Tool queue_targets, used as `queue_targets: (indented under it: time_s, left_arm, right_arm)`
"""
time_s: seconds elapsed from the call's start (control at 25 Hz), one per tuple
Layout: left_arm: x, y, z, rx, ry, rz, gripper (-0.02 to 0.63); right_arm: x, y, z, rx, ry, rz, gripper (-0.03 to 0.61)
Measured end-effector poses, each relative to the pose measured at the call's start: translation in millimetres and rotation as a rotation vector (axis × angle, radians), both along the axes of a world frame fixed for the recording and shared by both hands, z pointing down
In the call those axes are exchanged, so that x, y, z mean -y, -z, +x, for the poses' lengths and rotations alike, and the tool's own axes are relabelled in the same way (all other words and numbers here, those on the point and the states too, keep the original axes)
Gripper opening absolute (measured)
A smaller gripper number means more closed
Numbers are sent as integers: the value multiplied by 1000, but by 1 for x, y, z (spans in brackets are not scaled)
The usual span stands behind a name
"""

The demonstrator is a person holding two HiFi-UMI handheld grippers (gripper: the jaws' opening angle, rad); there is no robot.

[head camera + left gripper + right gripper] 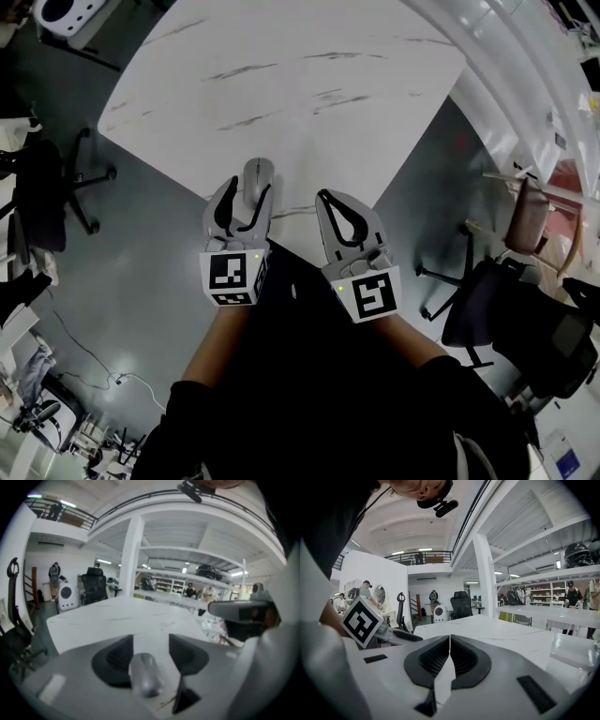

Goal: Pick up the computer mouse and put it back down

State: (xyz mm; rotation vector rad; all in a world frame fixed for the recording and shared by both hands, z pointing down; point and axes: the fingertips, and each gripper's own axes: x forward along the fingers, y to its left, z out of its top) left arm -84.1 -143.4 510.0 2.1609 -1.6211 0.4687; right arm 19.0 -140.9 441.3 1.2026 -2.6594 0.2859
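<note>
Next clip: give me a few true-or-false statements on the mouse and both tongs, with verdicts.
1. The mouse lies on the table. True.
2. The right tongs are wide open. False: they are shut, with nothing between them.
3. The left tongs are open, with the mouse between them. True.
4. The mouse sits mid-table. False: it is by a corner of the table.
</note>
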Motion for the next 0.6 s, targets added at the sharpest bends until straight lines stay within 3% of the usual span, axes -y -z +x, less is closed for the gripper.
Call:
queue_targets:
  time_s: [0.32, 0.6]
  left_arm:
    - [2, -46, 0, 26, 0, -107, 276]
    - [-1, -78, 1, 39, 13, -202, 352]
  right_arm:
    - [0, -29, -14, -10, 20, -55, 20]
    - [3, -41, -15, -10, 3, -81, 20]
